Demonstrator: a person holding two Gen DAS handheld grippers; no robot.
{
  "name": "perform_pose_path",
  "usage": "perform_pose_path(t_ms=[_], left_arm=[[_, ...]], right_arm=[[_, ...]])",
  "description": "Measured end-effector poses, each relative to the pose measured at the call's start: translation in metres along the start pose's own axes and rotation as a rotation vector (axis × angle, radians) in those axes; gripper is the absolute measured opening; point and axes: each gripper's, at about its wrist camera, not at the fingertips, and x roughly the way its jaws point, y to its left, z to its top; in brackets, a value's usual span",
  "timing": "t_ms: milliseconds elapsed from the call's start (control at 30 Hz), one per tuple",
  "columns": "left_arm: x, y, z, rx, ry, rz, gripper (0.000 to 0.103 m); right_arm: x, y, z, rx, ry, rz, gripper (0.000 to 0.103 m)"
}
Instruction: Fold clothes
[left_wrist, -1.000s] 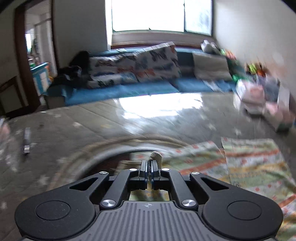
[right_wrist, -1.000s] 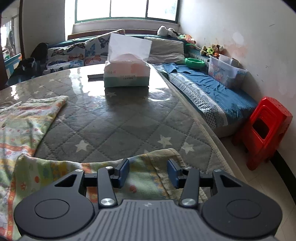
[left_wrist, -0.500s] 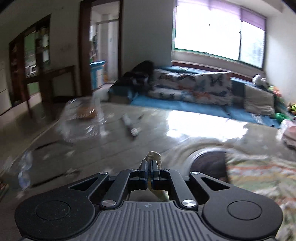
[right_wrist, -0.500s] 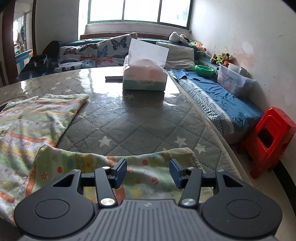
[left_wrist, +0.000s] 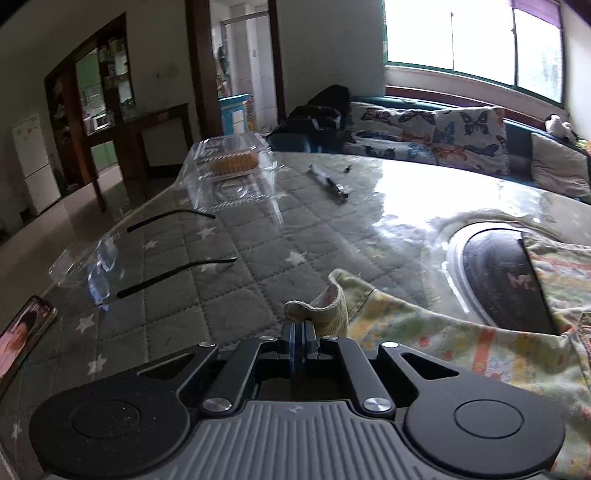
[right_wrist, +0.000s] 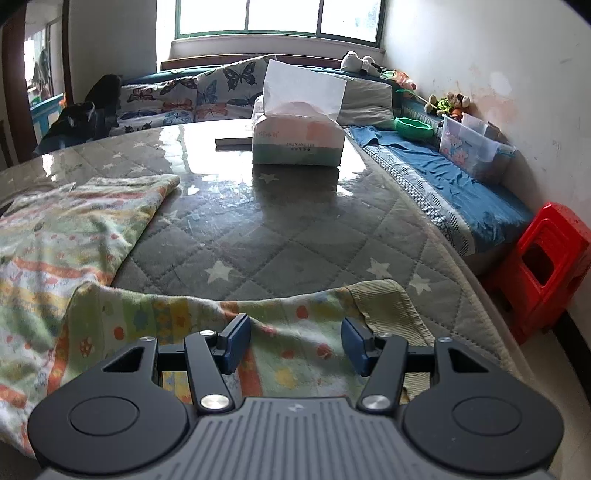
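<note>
A pale green patterned garment with orange stripes lies spread on the quilted table. My left gripper is shut on its ribbed sleeve cuff, which sticks up above the jaws. In the right wrist view the same garment covers the left side, and its other sleeve stretches across the front to a ribbed cuff. My right gripper hovers over that sleeve with its jaws opening; the pads are apart and press on nothing.
A tissue box and a dark flat strip sit at the table's far side. A clear food box, glasses, a pen, a phone and a dark round inset are near the left gripper. A red stool stands by the table's right edge.
The left gripper has swung left with the cuff still pinched, so the glasses, food box and doorway came into view. The right gripper's jaws have spread wider over the sleeve.
</note>
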Motion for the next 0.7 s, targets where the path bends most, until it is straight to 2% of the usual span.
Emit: perform_pose_path(t_ms=[233,300,333,467,567,700], left_arm=[[0.002,0.026,-0.01,-0.088,0.037,0.041,0.004],[0.002,0.032,-0.011,-0.121,0.046,0.051,0.009],[-0.002,0.032,-0.009,-0.125,0.039,0.065,0.012],[-0.017,0.034,-0.002,-0.142,0.008,0.117,0.012],[-0.03,0.023,0.007,-0.141,-0.028,0.037,0.012],[-0.024,-0.008,0.008,-0.051,-0.003,-0.086,0.013]], right_arm=[[0.014,0.018,0.008,-0.009,-0.022,0.039,0.061],[0.016,0.021,0.011,-0.014,-0.024,0.042,0.061],[0.017,0.021,0.013,-0.019,-0.023,0.041,0.061],[0.009,0.018,0.016,-0.023,-0.029,0.046,0.061],[0.0,0.021,0.014,-0.034,-0.036,0.063,0.062],[0.001,0.025,0.01,-0.034,-0.022,0.08,0.062]])
